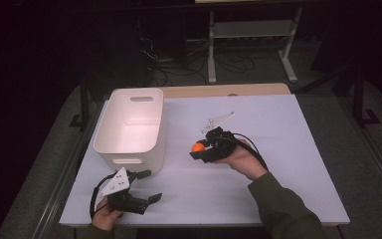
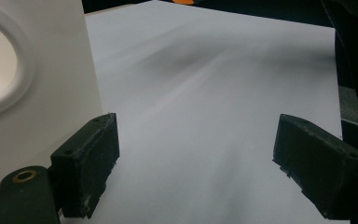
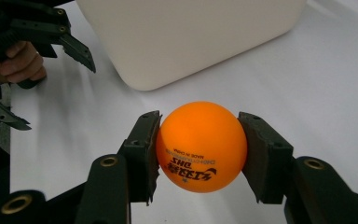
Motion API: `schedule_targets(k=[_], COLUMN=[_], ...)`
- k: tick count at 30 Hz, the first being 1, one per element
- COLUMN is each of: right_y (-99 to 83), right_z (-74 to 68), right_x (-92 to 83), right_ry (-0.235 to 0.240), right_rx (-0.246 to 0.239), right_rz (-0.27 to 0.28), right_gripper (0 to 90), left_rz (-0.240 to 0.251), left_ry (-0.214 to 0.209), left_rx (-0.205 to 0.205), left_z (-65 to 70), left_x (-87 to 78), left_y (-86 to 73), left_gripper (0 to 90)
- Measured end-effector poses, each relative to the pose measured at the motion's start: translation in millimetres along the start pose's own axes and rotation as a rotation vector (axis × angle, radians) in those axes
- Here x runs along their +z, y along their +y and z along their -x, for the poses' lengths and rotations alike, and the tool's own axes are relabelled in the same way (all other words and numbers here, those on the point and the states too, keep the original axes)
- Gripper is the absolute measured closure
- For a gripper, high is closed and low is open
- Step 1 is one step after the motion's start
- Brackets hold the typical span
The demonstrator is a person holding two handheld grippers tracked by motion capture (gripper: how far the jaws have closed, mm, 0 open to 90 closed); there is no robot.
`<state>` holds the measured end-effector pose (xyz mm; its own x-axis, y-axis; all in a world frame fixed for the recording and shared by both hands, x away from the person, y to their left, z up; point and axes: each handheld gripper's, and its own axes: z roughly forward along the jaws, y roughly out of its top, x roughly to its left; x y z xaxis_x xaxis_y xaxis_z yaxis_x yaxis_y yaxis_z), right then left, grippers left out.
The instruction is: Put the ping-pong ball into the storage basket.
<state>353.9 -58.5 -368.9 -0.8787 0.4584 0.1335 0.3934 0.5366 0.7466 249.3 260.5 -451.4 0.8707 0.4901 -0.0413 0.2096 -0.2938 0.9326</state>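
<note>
An orange ping-pong ball (image 3: 199, 145) with black print sits clamped between the two black jaws of my right gripper (image 1: 197, 148), which is shut on it above the white table sheet, right of the white bin (image 1: 132, 127). The same ball (image 1: 197, 147) shows as an orange dot in the high view. My left gripper (image 1: 149, 185) rests near the table's front left corner, open, with nothing between its pads (image 2: 89, 163). The bin's wall (image 2: 32, 79) stands just to the left of that gripper.
The white bin (image 3: 186, 35) has handle cut-outs and looks empty inside. A white sheet (image 1: 258, 124) covers the table, with a wooden edge at the back. Cables and a metal stand lie on the dark floor beyond.
</note>
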Motion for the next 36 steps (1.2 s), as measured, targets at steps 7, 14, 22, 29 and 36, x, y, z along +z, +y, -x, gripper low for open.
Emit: schedule_targets(k=[7,14,22,29,36], right_y=[8.7,18.2,29.0,39.6,50.9], right_z=[-1.6,-2.7,-4.1,-4.6,-6.5], right_x=[-6.9,-13.0,-19.4,-23.4,-25.1], right_ry=[0.008,0.012,0.017,0.026,0.032], right_rx=[-0.005,-0.019,-0.027,-0.033,-0.046], right_rz=[0.013,0.023,0.033,0.047,0.056], right_gripper=[49.7,49.7,49.7,49.7,49.7], left_rz=[0.001,0.000,0.001,0.000,0.001], left_ry=[0.000,-0.001,-0.001,0.000,0.000], left_rx=[-0.002,0.002,-0.001,0.000,0.001], left_z=[-0.1,-0.1,-0.3,-0.2,-0.4], left_x=[0.1,-0.1,0.1,0.1,0.0], left_y=[0.0,0.0,0.0,0.0,0.0], left_gripper=[14.1,14.1,14.1,14.1,14.1])
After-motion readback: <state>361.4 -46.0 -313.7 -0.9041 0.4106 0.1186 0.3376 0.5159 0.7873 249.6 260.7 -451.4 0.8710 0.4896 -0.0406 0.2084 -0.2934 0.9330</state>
